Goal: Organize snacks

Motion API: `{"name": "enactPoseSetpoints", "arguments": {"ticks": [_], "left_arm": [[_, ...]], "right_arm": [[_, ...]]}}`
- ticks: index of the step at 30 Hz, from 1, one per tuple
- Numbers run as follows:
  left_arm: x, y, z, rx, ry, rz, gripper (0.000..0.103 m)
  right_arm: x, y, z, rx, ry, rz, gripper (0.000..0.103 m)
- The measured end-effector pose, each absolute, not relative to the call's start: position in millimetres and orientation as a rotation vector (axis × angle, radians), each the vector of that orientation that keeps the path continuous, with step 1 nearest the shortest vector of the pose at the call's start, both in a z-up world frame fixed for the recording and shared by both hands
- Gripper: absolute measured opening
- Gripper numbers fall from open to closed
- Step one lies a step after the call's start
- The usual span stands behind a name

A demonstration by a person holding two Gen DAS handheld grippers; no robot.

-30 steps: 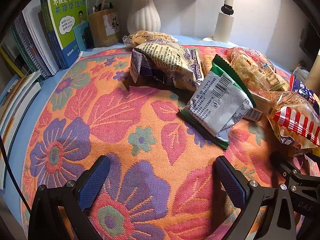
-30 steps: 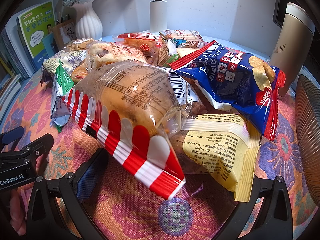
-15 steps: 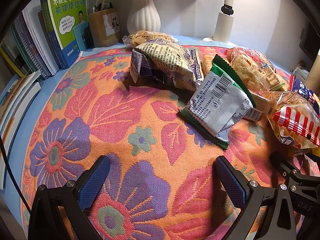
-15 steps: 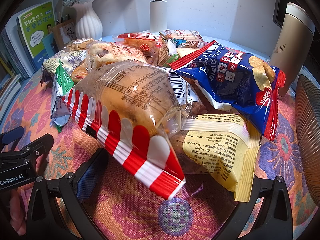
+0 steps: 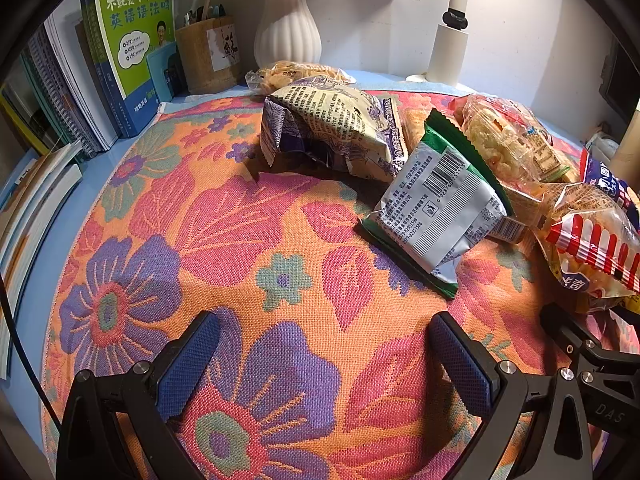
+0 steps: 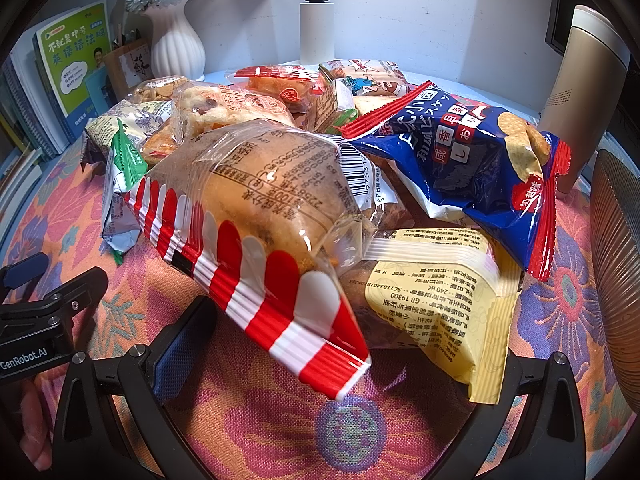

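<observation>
A heap of snack packets lies on a flowered cloth (image 5: 224,240). In the left wrist view my left gripper (image 5: 324,356) stands open over bare cloth, short of a green-and-silver packet (image 5: 436,216) and a purple-and-cream bag (image 5: 332,128). In the right wrist view my right gripper (image 6: 340,344) is open, its jaws wide on either side of the pile's near edge. A red-striped bread packet (image 6: 260,216) and a pale yellow packet (image 6: 440,300) overhang the gap. A blue cracker bag (image 6: 472,152) lies behind them.
Upright books (image 5: 120,52), a brown pen holder (image 5: 208,56), a white vase (image 5: 288,28) and a white lamp post (image 5: 452,40) line the back. A beige bottle (image 6: 576,96) stands at the right. The left gripper's body (image 6: 40,312) shows at the left of the right wrist view.
</observation>
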State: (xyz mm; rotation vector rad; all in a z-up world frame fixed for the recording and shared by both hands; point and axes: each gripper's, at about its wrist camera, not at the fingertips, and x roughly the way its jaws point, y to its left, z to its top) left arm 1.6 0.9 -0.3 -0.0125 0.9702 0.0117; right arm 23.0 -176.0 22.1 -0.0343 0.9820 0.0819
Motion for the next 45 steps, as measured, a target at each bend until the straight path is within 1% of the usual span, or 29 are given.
{"name": "enactPoseSetpoints", "arguments": {"ticks": [7, 10, 14, 19, 21, 24, 27, 28, 30, 32, 34, 39, 40, 45], "left_arm": [[-0.8, -2.1, 1.5, -0.011, 0.97, 0.014, 0.103], [-0.5, -1.1, 1.2, -0.012, 0.971, 0.013, 0.103], [0.0, -0.8, 0.0, -0.012, 0.971, 0.013, 0.103], [-3.0, 1.9, 2.0, -0.019, 0.968, 0.002, 0.103], [-9.8, 3.0, 5.8, -0.024, 0.951, -0.012, 0.103], [-25.9, 9.8, 12.8, -0.077, 0.911, -0.062, 0.103], [-44.7, 14.6, 32.2, -0.096, 0.791, -0.074, 0.103], [-48.9, 13.9, 43.9, -0.091, 0.732, -0.067, 0.103], [-50.3, 10.1, 58.0, -0.089, 0.674, -0.076, 0.103], [-44.7, 0.6, 68.5, -0.088, 0.627, -0.115, 0.103], [-37.2, -8.6, 67.1, -0.063, 0.61, -0.135, 0.103], [-16.5, -12.7, 38.6, -0.099, 0.651, -0.135, 0.102], [-11.5, -11.3, 36.9, -0.1, 0.681, -0.138, 0.102], [-15.1, -7.4, 38.9, -0.133, 0.644, -0.139, 0.102]], "right_arm": [[22.6, -176.9, 22.4, -0.036, 0.995, 0.092, 0.103], [18.2, -182.5, 25.4, -0.09, 1.078, 0.201, 0.103], [9.2, -193.8, 30.2, -0.123, 1.049, 0.29, 0.103], [-4.6, -199.6, 32.7, -0.132, 1.025, 0.279, 0.103], [-20.1, -201.5, 34.6, -0.124, 0.999, 0.278, 0.103], [-46.2, -214.4, 48.0, -0.095, 0.911, 0.315, 0.103], [-69.9, -229.8, 76.2, -0.075, 0.765, 0.347, 0.103], [-73.0, -234.3, 86.1, -0.066, 0.717, 0.351, 0.103], [-66.9, -239.3, 100.3, -0.061, 0.652, 0.358, 0.103], [-57.3, -236.6, 100.6, -0.074, 0.63, 0.354, 0.103], [-49.7, -238.2, 92.6, -0.083, 0.601, 0.306, 0.103], [-46.9, -251.5, 79.7, -0.011, 0.62, 0.318, 0.103], [-52.8, -256.3, 81.9, 0.007, 0.601, 0.324, 0.103], [-49.1, -240.4, 82.3, -0.008, 0.592, 0.35, 0.103]]}}
